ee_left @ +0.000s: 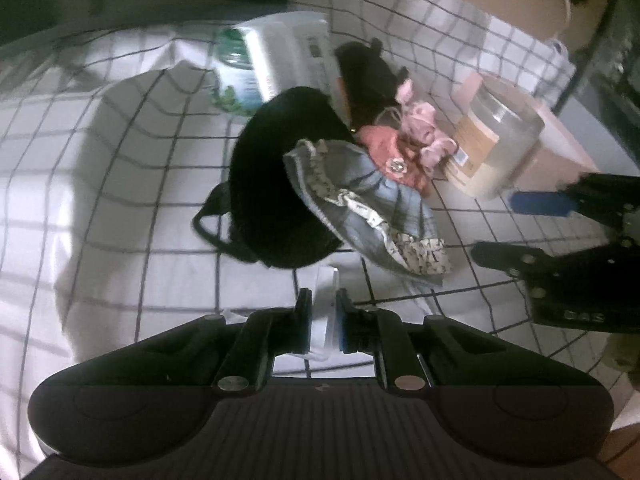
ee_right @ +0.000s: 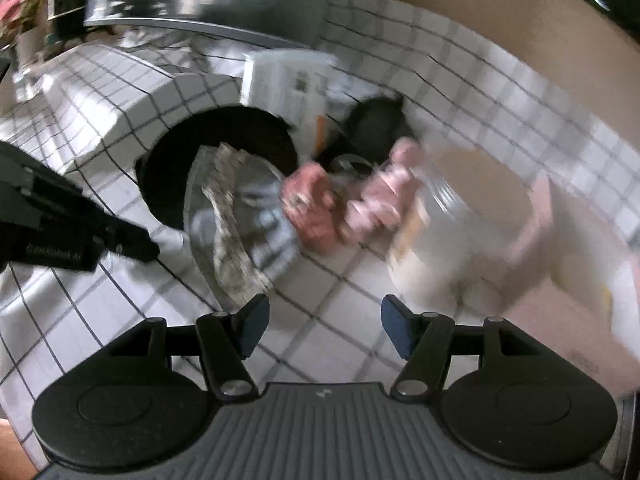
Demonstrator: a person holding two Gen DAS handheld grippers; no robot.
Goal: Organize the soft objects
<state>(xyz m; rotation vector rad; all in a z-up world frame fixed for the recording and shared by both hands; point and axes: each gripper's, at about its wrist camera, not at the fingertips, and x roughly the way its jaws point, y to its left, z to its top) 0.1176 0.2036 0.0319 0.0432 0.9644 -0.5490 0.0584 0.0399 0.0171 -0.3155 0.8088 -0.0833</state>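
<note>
Left wrist view first: at the bottom centre our left gripper (ee_left: 324,320) has its fingers pinched nearly together on a white fold (ee_left: 323,312), a piece of cloth or paper, we cannot say which. Just beyond it the grey frilled garment (ee_left: 360,200) spills out of the black round bag (ee_left: 272,176) at mid-frame, likely half unpacked so the pieces can be sorted. Right of that lie the coral cloth (ee_left: 390,156) and the pink plush toy (ee_left: 420,120), bunched against the clear jar (ee_left: 492,140).

At the right edge our right gripper (ee_left: 516,224) comes in with fingers spread. Its own blurred view agrees: right gripper (ee_right: 322,330) wide apart, holding nothing, aimed at the checked tabletop (ee_right: 320,292) below the garment (ee_right: 240,216). Farther up sits the white box (ee_left: 288,52).
</note>
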